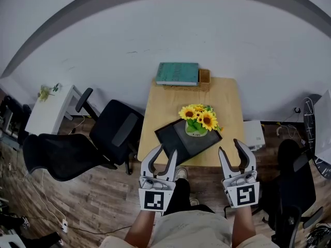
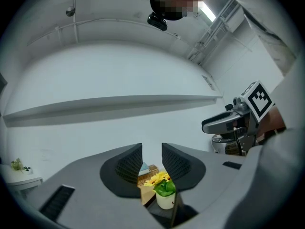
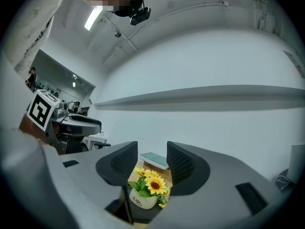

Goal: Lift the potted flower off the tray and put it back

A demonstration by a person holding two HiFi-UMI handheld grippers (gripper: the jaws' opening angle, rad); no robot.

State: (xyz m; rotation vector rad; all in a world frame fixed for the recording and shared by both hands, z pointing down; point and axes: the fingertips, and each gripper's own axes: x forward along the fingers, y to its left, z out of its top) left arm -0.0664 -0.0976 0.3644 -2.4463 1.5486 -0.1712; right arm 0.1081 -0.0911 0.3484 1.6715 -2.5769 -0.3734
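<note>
A white pot of yellow sunflowers [image 1: 198,122] is pictured on the black rectangular tray [image 1: 170,137], set at the wooden counter's [image 1: 165,97] front edge. The left gripper [image 1: 166,150] and right gripper [image 1: 230,146] are held just off that edge, fingers partly apart and empty.

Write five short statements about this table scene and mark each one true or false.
1. The potted flower stands on the black tray. True.
2. The left gripper grips the pot. False: its jaws stand apart, empty.
3. A teal book lies on a basket at the table's far end. True.
4. The right gripper is shut. False: its jaws stand apart, empty.
5. The blooms are red. False: they are yellow.
</note>
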